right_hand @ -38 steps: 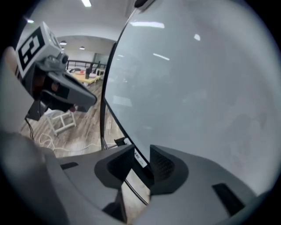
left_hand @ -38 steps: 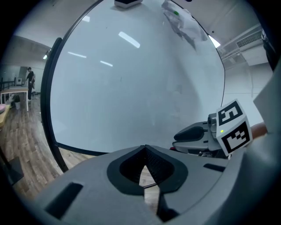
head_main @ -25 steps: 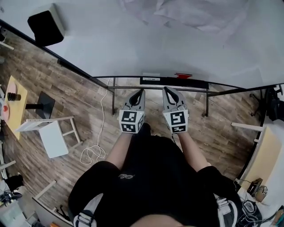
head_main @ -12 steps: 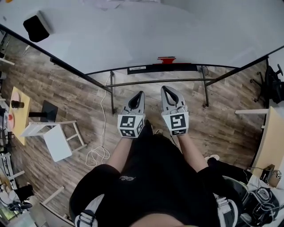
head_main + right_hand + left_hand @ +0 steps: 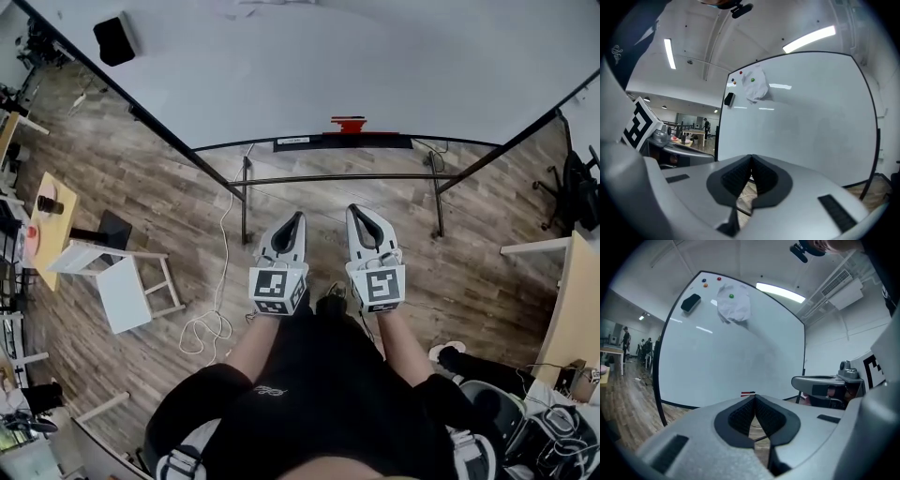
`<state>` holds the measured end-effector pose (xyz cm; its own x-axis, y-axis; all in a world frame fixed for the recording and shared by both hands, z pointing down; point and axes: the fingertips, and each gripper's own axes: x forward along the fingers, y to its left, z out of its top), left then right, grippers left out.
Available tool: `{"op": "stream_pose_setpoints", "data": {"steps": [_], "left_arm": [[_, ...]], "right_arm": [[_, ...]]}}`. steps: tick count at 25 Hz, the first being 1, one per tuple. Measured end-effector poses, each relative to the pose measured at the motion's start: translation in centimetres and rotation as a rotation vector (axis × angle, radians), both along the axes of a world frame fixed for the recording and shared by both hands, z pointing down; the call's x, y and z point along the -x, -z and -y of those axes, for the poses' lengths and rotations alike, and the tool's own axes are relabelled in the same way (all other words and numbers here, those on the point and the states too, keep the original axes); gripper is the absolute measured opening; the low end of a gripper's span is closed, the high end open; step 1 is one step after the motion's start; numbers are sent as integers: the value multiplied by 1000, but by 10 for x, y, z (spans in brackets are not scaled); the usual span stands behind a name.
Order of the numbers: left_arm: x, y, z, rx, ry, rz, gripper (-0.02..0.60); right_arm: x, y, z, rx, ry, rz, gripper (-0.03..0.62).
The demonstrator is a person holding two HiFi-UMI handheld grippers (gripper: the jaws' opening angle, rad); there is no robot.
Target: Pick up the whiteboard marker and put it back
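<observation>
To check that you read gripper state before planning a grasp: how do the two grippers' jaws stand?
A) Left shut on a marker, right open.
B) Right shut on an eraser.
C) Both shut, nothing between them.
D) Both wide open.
C: in their own views, the left gripper and the right gripper each show jaws meeting at the tips with nothing held.

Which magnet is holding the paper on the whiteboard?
The green magnet, on the paper; the other magnets sit on bare whiteboard left of it.
</observation>
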<state>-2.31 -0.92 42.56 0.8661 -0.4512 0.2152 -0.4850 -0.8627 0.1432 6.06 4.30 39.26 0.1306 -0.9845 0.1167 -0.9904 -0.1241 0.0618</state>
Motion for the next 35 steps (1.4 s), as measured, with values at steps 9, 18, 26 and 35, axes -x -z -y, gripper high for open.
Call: {"op": "stream_pose_setpoints", "data": {"steps": [9,18,26,35], "left_arm": [[25,51,-9,-107,-41,-62,6],[72,65,1,-127,-41,-83,6],[77,67,-2,-110,-48,-113,8],[75,70,1,-101,-54,-124,8]], "right_arm": [[27,38,-16,-85,-41,-39,3],[70,44,-10,-92,-34,-78,3],[79,58,-6,-92,-41,-56,3],[87,49,6,-105,8,-47,3]]}}
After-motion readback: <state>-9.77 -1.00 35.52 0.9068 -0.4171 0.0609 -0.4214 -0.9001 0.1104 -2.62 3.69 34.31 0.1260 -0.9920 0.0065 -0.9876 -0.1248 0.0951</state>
